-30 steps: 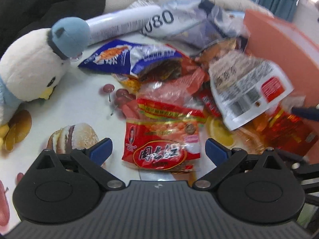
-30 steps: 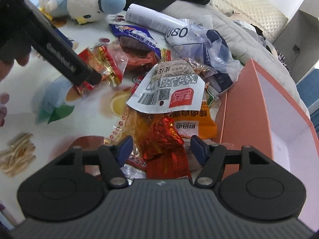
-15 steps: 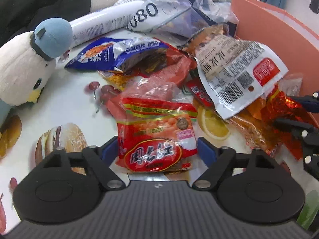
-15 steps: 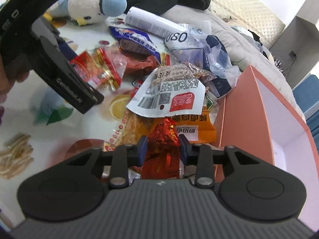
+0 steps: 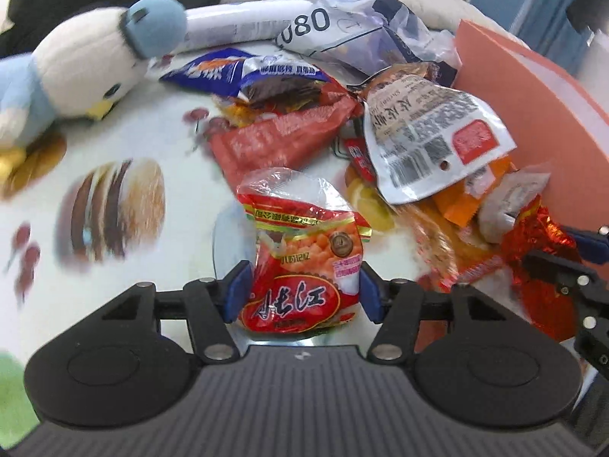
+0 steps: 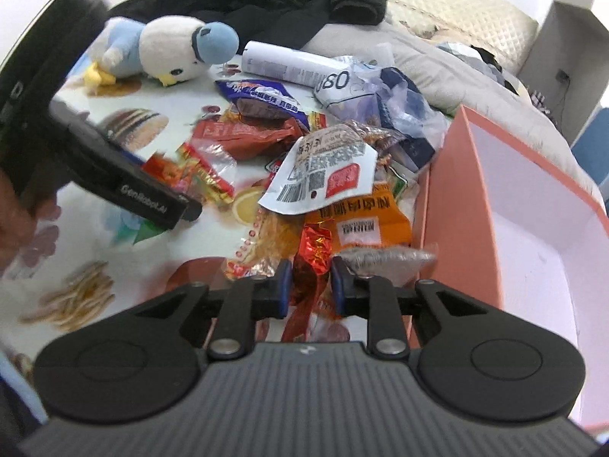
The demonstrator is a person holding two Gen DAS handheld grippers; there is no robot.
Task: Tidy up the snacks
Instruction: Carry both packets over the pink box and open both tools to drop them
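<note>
My left gripper [image 5: 298, 291] is shut on a red peanut snack bag [image 5: 304, 255] and holds it just above the table. My right gripper [image 6: 310, 289] is shut on a crinkly red foil packet [image 6: 314, 255], lifted next to the orange box [image 6: 453, 198]. A pile of snacks lies between them: a white barcode pouch [image 6: 323, 175], an orange packet [image 6: 361, 224], a red packet [image 5: 281, 133] and a blue bag [image 5: 243, 72]. In the right wrist view the left gripper [image 6: 114, 167] shows at the left with the red bag [image 6: 190, 171]. In the left wrist view the right gripper's foil packet [image 5: 540, 251] shows at the right.
A plush bird [image 5: 87, 64] lies at the far left. A white tube [image 6: 281, 63] and a clear bag marked 080 [image 6: 361, 87] lie at the back. The open orange box with a white inside [image 6: 533, 251] stands at the right. Dark clothing [image 6: 274, 3] lies behind.
My left gripper closed on the red peanut bag and lifted it. My right gripper closed on the red foil packet and raised it out of the pile.
</note>
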